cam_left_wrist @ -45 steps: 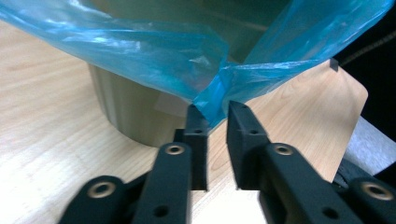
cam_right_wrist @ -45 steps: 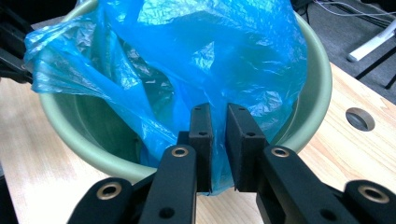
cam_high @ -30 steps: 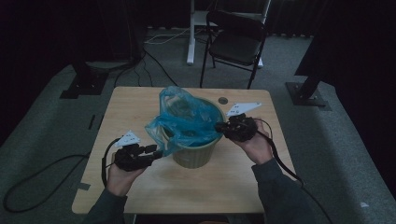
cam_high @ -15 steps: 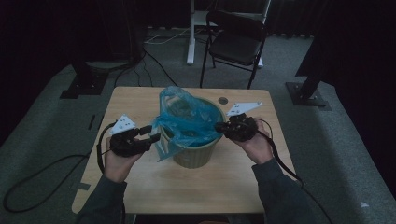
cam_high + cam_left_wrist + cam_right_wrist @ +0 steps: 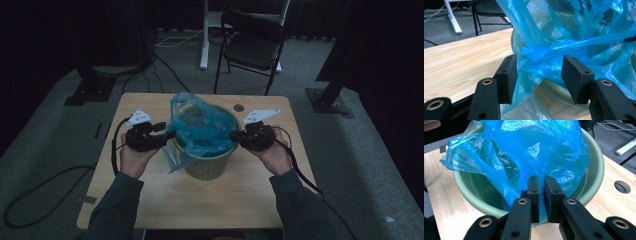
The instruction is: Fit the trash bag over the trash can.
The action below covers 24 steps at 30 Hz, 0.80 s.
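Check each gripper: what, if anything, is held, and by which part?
The right gripper pinches the blue plastic bag by its edge at the green bin's rim. The left gripper holds nothing; its jaws have just been opening, bag film loose between them.

My left gripper (image 5: 162, 131) now sits farther up the table (image 5: 150, 195) than a second ago: it was low beside the green bin (image 5: 210, 165), near its base on my side, and it is now level with the bin's rim, its tips at the left edge of the blue bag (image 5: 200, 127). Its jaws have just been opening; the bag's plastic (image 5: 541, 62) hangs between them, and the pads stand apart from it. The loose flap of bag hanging down the bin's left side now trails lower over the wall.
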Each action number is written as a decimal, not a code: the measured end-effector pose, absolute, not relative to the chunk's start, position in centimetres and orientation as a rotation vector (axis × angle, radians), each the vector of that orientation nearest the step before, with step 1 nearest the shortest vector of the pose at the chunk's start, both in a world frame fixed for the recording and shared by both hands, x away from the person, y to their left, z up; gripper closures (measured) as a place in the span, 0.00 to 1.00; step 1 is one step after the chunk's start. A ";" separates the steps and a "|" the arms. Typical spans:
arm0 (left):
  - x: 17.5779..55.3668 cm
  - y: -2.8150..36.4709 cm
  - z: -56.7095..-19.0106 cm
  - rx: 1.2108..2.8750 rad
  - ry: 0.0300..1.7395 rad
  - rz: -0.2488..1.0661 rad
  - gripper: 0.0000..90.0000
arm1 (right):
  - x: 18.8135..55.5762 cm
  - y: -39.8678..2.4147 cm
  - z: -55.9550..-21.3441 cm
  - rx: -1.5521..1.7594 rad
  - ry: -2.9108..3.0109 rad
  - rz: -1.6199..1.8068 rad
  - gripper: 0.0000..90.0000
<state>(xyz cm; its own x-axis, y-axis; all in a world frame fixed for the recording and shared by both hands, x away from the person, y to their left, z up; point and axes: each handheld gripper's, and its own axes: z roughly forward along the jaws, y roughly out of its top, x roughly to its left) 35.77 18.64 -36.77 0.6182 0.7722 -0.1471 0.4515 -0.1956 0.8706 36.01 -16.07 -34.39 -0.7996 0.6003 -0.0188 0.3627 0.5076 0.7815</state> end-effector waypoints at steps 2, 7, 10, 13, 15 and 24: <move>36.0 18.4 -36.8 1.835 0.986 0.386 0.52 | 36.0 -16.1 -34.4 0.810 2.465 1.177 0.93; 36.3 18.0 -37.1 1.848 1.006 0.378 0.63 | 36.0 -16.1 -34.3 0.814 2.465 1.177 0.93; 36.1 18.0 -37.2 1.852 1.008 0.376 0.75 | 35.9 -16.2 -34.3 0.813 2.463 1.174 0.93; 36.0 18.4 -37.2 1.844 1.005 0.358 0.84 | 35.9 -16.3 -34.2 0.815 2.461 1.176 0.93; 35.8 18.6 -37.2 1.836 0.994 0.351 0.88 | 35.9 -16.3 -34.2 0.817 2.462 1.176 0.93; 34.0 18.5 -37.2 1.828 0.958 0.339 0.99 | 35.6 -16.5 -34.2 0.818 2.467 1.165 0.93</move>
